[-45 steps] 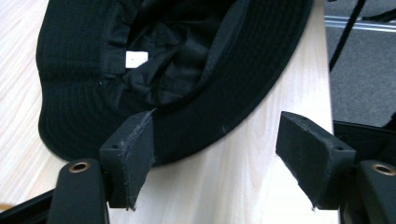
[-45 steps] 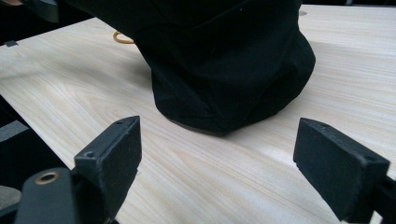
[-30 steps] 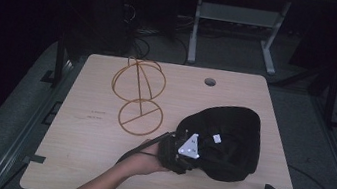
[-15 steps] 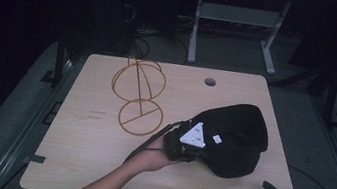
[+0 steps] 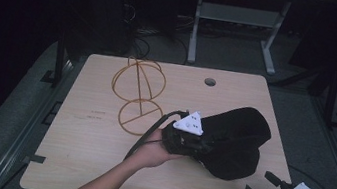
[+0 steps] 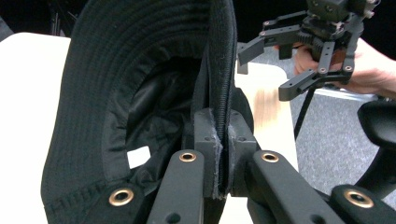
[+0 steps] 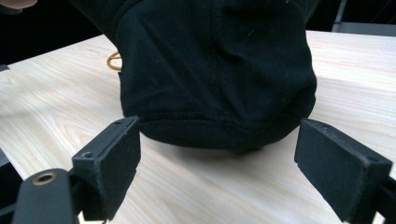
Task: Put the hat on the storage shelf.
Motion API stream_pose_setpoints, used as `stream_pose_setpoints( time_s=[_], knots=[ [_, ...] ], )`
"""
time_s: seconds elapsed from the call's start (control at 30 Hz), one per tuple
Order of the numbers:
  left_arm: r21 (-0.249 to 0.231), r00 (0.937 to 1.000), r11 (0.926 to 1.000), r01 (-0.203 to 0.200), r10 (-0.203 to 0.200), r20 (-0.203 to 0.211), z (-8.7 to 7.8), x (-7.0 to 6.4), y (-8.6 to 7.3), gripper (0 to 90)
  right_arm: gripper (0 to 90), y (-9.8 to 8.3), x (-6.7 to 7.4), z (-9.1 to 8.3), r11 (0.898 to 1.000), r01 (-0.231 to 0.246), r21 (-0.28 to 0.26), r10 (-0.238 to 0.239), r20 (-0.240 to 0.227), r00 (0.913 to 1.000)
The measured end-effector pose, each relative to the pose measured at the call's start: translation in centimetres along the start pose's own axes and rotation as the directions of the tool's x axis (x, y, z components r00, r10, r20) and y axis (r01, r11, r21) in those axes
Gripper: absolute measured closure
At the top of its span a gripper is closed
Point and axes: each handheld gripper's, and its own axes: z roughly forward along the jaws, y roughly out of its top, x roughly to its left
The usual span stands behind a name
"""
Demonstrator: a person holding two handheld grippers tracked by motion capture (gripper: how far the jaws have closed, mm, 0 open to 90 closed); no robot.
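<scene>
A black bucket hat (image 5: 241, 138) lies partly raised at the table's right front. My left gripper (image 5: 206, 148) is shut on its brim, and the white-plated body sits at the hat's left side. In the left gripper view the brim (image 6: 219, 70) stands on edge, pinched between the two pads of my left gripper (image 6: 220, 140), with the hat's inside (image 6: 140, 84) and a white label to the left. My right gripper (image 5: 259, 185) hangs open off the table's front right corner, pointing at the hat. In the right gripper view its pads flank the hat's crown (image 7: 210, 70) without touching.
A gold wire stand (image 5: 137, 95) with a round base stands left of the hat, at the table's middle back. The wooden table (image 5: 92, 154) has a cable hole (image 5: 210, 82) near its far edge. Dark floor and desk legs lie beyond.
The left gripper has closed on the hat's brim and lifted it, tipping the hat up and leftward. The right gripper has crept slightly left toward the hat.
</scene>
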Motion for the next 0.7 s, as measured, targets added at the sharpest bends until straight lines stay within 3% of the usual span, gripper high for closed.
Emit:
stream_pose_setpoints(
  time_s=[0.3, 0.5, 0.57, 0.6, 0.63, 0.7],
  knots=[
    [-0.036, 0.9995, 0.9993, 0.006, -0.004, 0.03, -0.9, 0.2, 0.4, 85.8, 14.2, 0.8, -1.2, 2.0, 0.999, -0.045, 0.009, 0.045, -0.033, 0.9984],
    [-0.05, 0.9992, 0.9987, -0.001, 0.003, 0.039, -0.9, 0.0, 0.5, 85.8, 17.3, 1.0, -1.8, 3.3, 0.998, -0.065, 0.015, 0.066, -0.099, 0.9929],
    [-0.053, 0.999, 0.9986, -0.001, 0.004, 0.045, -0.8, 0.0, 0.5, 85.8, 25.8, 0.8, -1.8, 4.2, 0.997, -0.073, 0.023, 0.076, -0.145, 0.9866],
    [-0.053, 0.999, 0.9986, -0.001, 0.004, 0.045, -0.8, 0.0, 0.5, 85.8, 25.8, 0.8, -1.8, 4.2, 0.997, -0.073, 0.023, 0.076, -0.145, 0.9866],
    [-0.049, 0.9989, 0.9988, -0.006, 0.009, 0.047, -0.7, 0.0, 0.5, 85.8, 35.1, 0.6, -1.7, 4.5, 0.997, -0.067, 0.026, 0.07, -0.16, 0.9847],
    [-0.047, 0.9989, 0.9988, -0.009, 0.011, 0.046, -0.7, -0.1, 0.6, 85.8, 39.4, 0.5, -1.6, 4.6, 0.998, -0.062, 0.026, 0.066, -0.16, 0.985]
  ],
)
